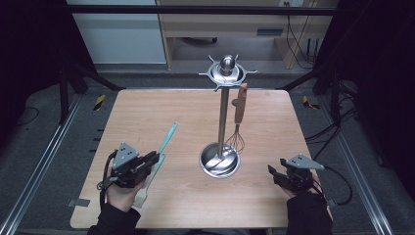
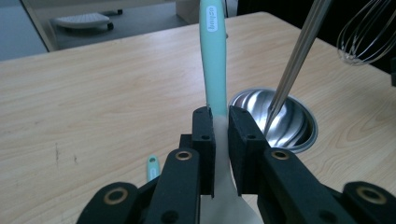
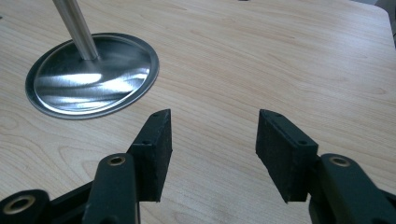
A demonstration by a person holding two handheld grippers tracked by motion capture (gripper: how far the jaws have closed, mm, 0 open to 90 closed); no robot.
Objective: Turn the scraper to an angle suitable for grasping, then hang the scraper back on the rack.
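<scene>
Spatula (image 2: 215, 70) between left fingers (image 2: 204, 140)

spatula (image 1: 164, 144) | teal handle, white blade | tilted, lifted off table

Spatula (image 2: 214, 60) – mint-green handle with small white label, blade off-white. Second mint-green handle tip (image 2: 152, 166) beside it. Left gripper (image 2: 221, 135) and right gripper (image 3: 212, 144) – black jaws, brass-coloured rivets, grey top plates. Table (image 1: 147, 112) – pale wood grain, light-brown streaks. Utensil stand (image 1: 222, 110) – shiny silver steel, mirror-bright base. Whisk (image 1: 238, 122) – reddish-brown wooden handle, silver wires.
</scene>
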